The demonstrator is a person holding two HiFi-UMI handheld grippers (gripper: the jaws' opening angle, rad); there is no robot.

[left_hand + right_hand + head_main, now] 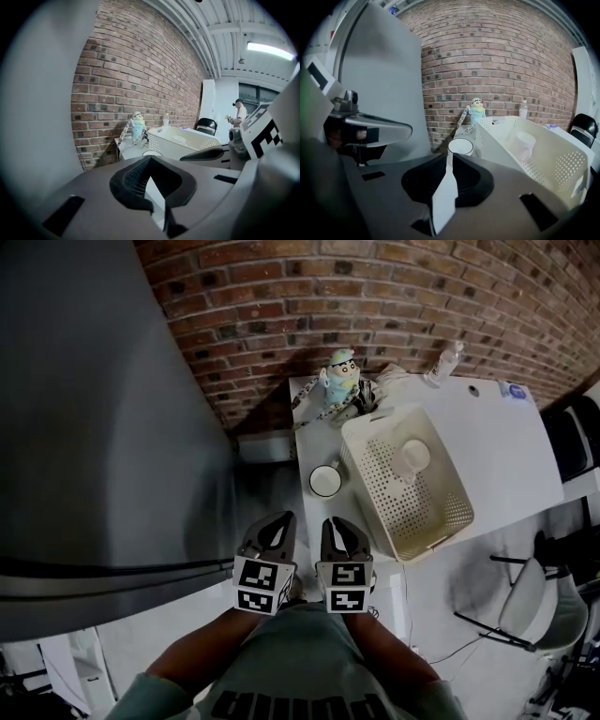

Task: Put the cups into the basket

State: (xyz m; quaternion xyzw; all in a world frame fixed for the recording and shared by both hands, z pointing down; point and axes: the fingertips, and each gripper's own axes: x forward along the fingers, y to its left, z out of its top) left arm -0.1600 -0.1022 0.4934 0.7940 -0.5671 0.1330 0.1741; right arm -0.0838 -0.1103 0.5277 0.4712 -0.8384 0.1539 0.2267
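Black pads on the left gripper [150, 158] were closed together with nothing between them. The pads on the right gripper [450, 154] met the same way and held nothing. In the head view the two grippers were level and close side by side, marker cubes turned up, noses tipped a little downward towards the table [497, 446]. Both forearms were tucked in front of the body. The grippers hung over the floor, short of the table's near left corner.

A cup [325, 481] with a dark rim stood upright by the table's left edge, just beside the left wall of the basket [431, 512]. Only a narrow gap lay between them. In the right gripper view this cup sat straight ahead of the closed tips. The other cup [411, 457] was already in the basket, towards its far end.

The basket sat askew, its near corner close to the table's near edge. At the far left corner stood a doll [340, 374], with a bottle [444, 362] further along the far edge, against the brick wall [375, 296]. A tall grey panel [94, 409] closed off the left side, leaving a strip of floor between it and the table's left edge. A chair [548, 606] stood off to the right, well apart.
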